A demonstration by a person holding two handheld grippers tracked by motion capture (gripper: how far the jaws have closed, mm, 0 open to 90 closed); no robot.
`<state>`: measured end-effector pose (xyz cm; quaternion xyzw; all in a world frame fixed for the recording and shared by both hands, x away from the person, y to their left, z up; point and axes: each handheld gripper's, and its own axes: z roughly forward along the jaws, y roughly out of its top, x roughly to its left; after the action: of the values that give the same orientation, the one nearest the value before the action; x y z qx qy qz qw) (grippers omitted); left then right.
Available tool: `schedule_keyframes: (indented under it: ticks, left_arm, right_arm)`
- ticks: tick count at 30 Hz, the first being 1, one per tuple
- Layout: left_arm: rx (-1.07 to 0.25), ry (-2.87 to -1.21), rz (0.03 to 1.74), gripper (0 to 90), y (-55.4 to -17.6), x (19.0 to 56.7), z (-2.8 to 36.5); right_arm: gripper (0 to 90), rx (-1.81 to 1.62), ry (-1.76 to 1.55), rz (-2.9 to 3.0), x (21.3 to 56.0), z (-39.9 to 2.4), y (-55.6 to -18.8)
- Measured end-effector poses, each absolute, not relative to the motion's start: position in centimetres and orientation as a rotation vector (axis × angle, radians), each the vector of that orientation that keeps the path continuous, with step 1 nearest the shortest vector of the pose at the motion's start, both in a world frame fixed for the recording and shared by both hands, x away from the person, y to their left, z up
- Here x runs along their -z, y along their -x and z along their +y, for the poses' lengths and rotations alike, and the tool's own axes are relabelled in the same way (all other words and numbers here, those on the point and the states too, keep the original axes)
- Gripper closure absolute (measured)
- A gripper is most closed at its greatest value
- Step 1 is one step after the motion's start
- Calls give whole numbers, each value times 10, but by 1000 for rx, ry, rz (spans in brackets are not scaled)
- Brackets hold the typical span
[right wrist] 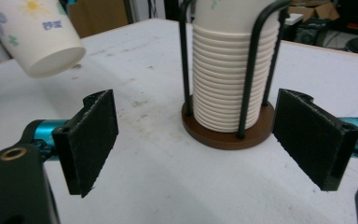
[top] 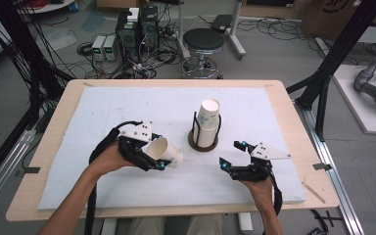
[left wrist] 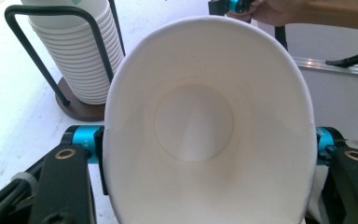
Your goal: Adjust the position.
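A wooden table (top: 49, 147) is seen from above, covered by a white mat (top: 127, 107). Near the mat's middle stands a stack of paper cups (top: 208, 122), upside down, inside a black wire holder (top: 195, 128) on a round brown base (top: 201, 146).

The person's left hand (top: 108, 159) comes in from the bottom and holds the left gripper (top: 149, 155). Its jaws are closed on a single paper cup (top: 164, 152), pressing on the cup's two sides. The cup lies tilted, lifted clear of the mat, left of the holder and a little nearer the person. In the left gripper view the cup's open mouth faces the camera, squeezed into an oval. It hides most of both jaws, so only their blue and black outer parts show at the edges. The cup's lower rim is cut off by the bottom of that view. The cup stack stands at the upper left there, its top cut off.

The right hand (top: 258, 188) holds the right gripper (top: 232, 155) to the right of the holder, apart from it. Its jaws stand wide open with nothing between them. In the right gripper view the stack and base sit beyond the black pads (right wrist: 93, 140). The held cup, printed with small flowers, hangs at the upper left, partly cut off.

Beyond the table a stool (top: 203, 41) and tangled cables on the floor are hard to make out.
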<state>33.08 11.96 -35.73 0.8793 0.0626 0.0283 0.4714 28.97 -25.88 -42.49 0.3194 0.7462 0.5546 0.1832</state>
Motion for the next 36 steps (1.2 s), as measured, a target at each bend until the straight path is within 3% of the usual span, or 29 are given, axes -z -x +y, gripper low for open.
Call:
schedule_keyframes:
  ticks: [36]
  left_arm:
    - [-64,-2441,193,331,-351,356,113]
  right_arm:
    - [149,-1380,-1111,2041,450,-267,-296]
